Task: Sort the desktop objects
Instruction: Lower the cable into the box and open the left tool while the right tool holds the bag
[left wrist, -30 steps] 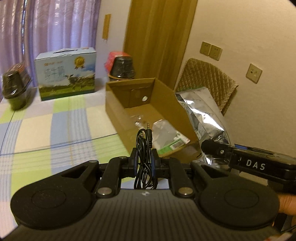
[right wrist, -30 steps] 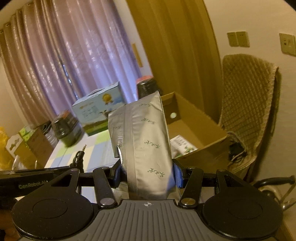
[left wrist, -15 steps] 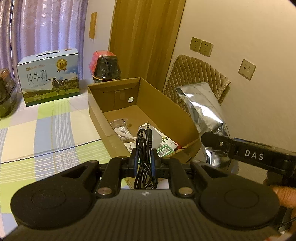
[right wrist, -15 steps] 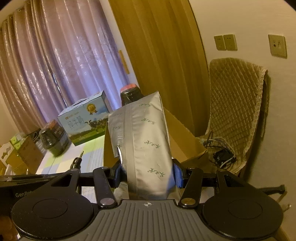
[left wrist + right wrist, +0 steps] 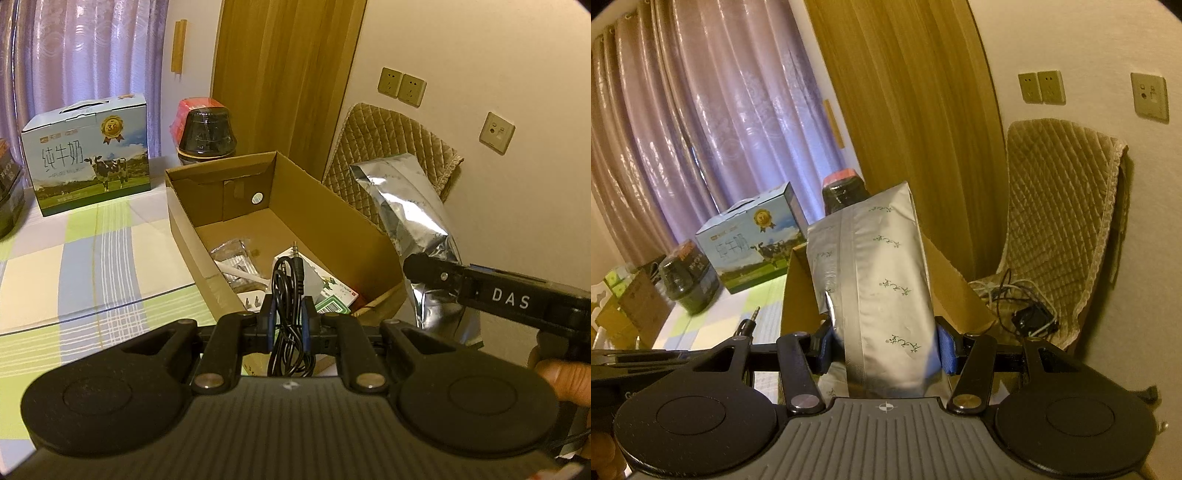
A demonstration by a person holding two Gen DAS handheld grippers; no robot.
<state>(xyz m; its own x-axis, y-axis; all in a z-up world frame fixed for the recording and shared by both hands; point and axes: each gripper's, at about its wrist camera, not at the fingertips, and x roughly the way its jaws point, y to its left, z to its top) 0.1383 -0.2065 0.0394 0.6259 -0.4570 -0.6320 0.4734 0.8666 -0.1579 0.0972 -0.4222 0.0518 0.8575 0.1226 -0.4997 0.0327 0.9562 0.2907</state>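
My left gripper (image 5: 287, 314) pinches a coiled black audio cable (image 5: 290, 295) between its blue pads, plug tip up, held over the near end of the open cardboard box (image 5: 236, 192) on the checked tablecloth (image 5: 92, 258). Right gripper (image 5: 884, 350) is clamped on a silver foil bag (image 5: 879, 295), upright, just off the box's right wall, w/ a quilted chair (image 5: 1060, 206) behind. Box already has small packets & a green-white carton (image 5: 332, 299) inside; milk carton box (image 5: 86, 155) sits well apart at the table's far side.
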